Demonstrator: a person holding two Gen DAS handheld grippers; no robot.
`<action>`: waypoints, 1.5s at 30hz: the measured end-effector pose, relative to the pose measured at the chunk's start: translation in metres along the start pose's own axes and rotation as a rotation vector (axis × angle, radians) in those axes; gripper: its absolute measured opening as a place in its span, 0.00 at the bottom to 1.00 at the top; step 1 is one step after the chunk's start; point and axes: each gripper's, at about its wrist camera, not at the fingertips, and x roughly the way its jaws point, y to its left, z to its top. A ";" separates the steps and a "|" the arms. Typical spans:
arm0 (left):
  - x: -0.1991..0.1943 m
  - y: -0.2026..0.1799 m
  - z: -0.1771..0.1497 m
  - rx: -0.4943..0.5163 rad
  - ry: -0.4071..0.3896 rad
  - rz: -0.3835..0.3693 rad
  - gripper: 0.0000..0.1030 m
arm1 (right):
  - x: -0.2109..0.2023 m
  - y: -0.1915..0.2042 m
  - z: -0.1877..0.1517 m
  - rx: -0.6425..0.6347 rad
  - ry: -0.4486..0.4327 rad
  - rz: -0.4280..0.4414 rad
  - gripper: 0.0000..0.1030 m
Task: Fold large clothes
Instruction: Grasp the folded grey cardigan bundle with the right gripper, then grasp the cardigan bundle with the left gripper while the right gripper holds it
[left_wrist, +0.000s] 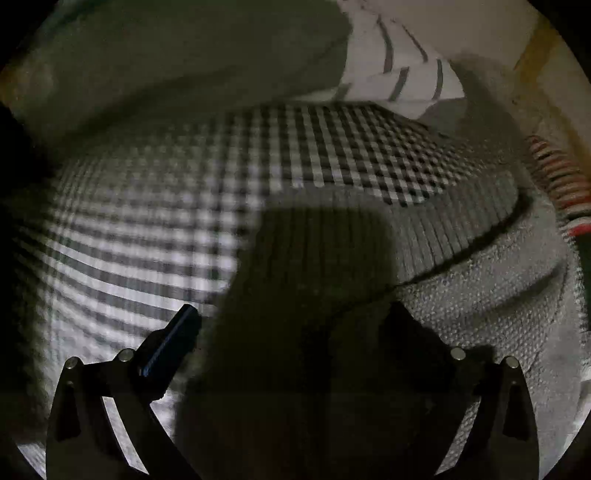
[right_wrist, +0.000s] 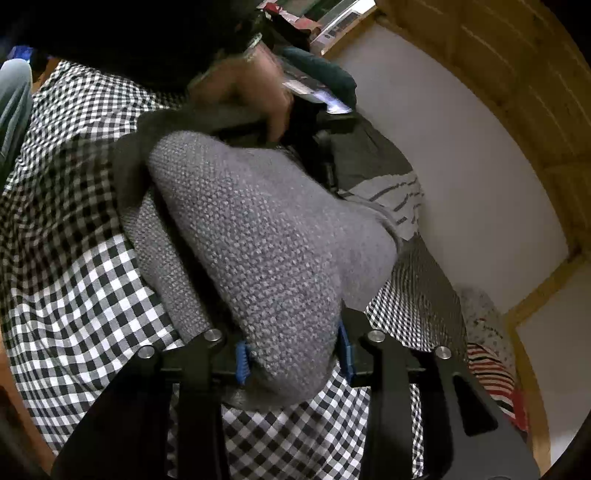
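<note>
A grey knit sweater (right_wrist: 258, 229) lies bunched on a black-and-white checked cloth (right_wrist: 85, 295). In the right wrist view my right gripper (right_wrist: 293, 356) is shut on a thick fold of the knit, which bulges between its blue pads (right_wrist: 241, 360). In the dim left wrist view the sweater's ribbed hem (left_wrist: 454, 225) and knit body (left_wrist: 480, 302) rest on the checked cloth (left_wrist: 147, 229). My left gripper (left_wrist: 291, 317) hovers over the hem, its fingers spread wide with nothing clamped. A person's hand (right_wrist: 240, 88) holds that tool at the sweater's far end.
A white cloth with grey stripes (left_wrist: 399, 66) (right_wrist: 399, 199) lies beyond the sweater. A red-striped fabric (left_wrist: 561, 184) (right_wrist: 491, 373) sits at the right edge. A pale wall (right_wrist: 461, 147) and wooden frame (right_wrist: 517, 74) bound the right side. A dull green sheet (left_wrist: 184, 55) lies farther back.
</note>
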 end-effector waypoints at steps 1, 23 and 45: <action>-0.001 0.005 0.001 -0.018 -0.008 -0.021 0.96 | 0.008 -0.001 0.000 -0.012 0.004 -0.001 0.44; -0.080 -0.002 -0.124 0.054 -0.202 -0.015 0.96 | 0.252 -0.193 0.061 0.868 0.524 0.308 0.96; -0.090 -0.012 -0.134 0.094 -0.219 0.077 0.96 | 0.181 -0.136 -0.008 0.981 0.509 0.456 0.96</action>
